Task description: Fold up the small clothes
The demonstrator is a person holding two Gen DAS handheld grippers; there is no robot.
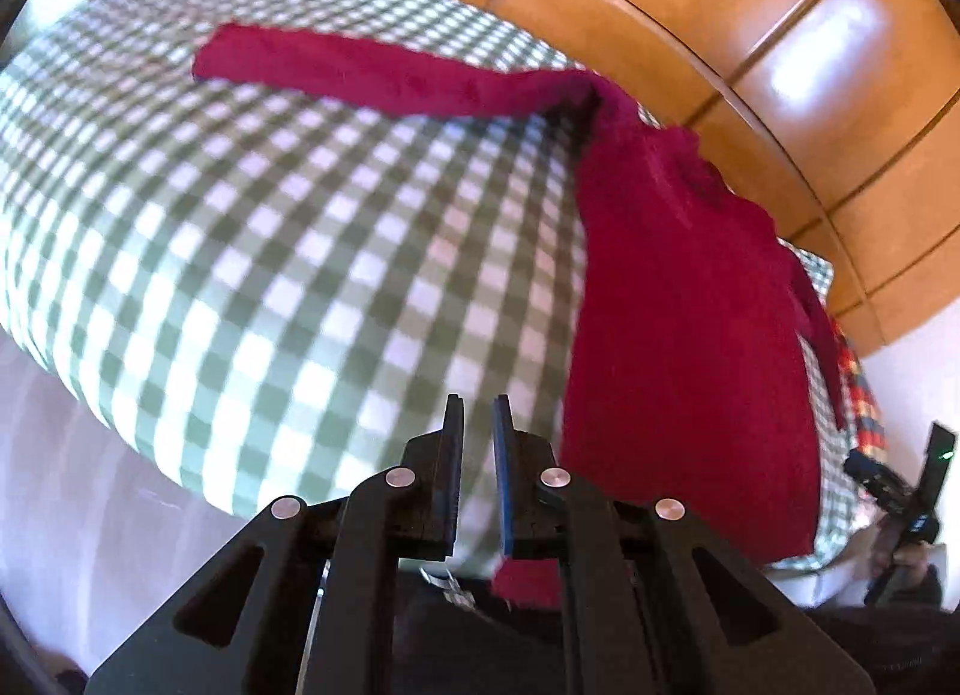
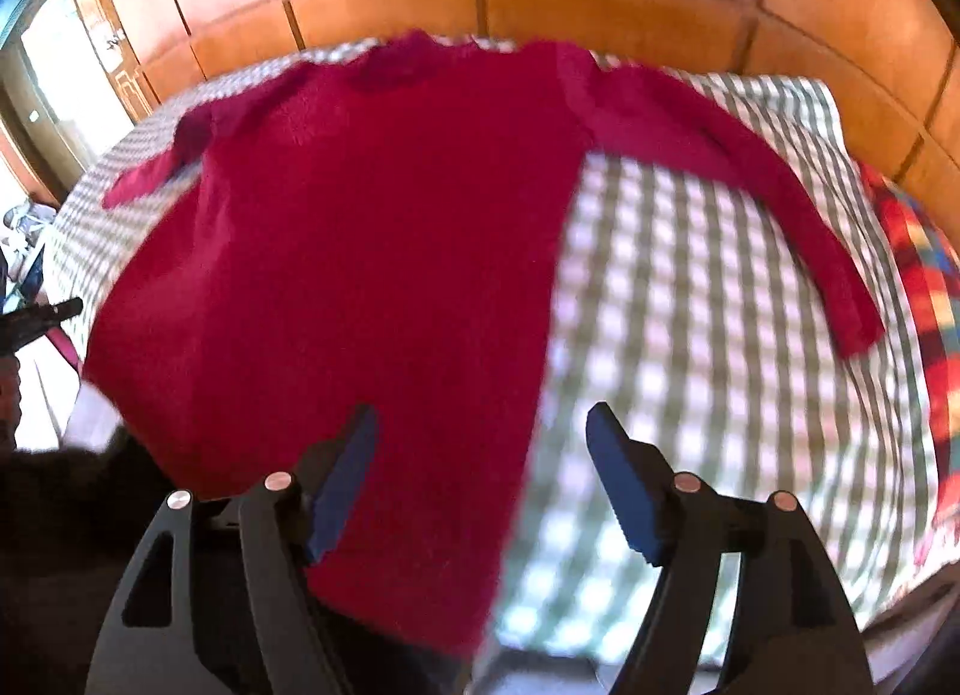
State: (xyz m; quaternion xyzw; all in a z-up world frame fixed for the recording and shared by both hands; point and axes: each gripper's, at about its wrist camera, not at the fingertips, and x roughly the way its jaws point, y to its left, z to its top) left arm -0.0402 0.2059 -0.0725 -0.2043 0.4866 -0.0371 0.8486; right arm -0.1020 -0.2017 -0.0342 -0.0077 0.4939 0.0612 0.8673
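One red sweater (image 2: 384,251) lies spread on the bed's checked sheet (image 2: 690,299), sleeves out. My left hand-held gripper (image 1: 478,407) is pressed nearly together over the sheet, pinching nothing. My right hand-held gripper (image 2: 480,425) stands spread above the sweater's hem.

Left hand-held gripper (image 1: 478,413): angled steeply down, jaws drawn almost together with a thin gap, nothing visible between the tips. Right hand-held gripper (image 2: 482,425): angled steeply down, jaws spread wide, blue pads (image 2: 618,485) facing each other, gripping nothing.
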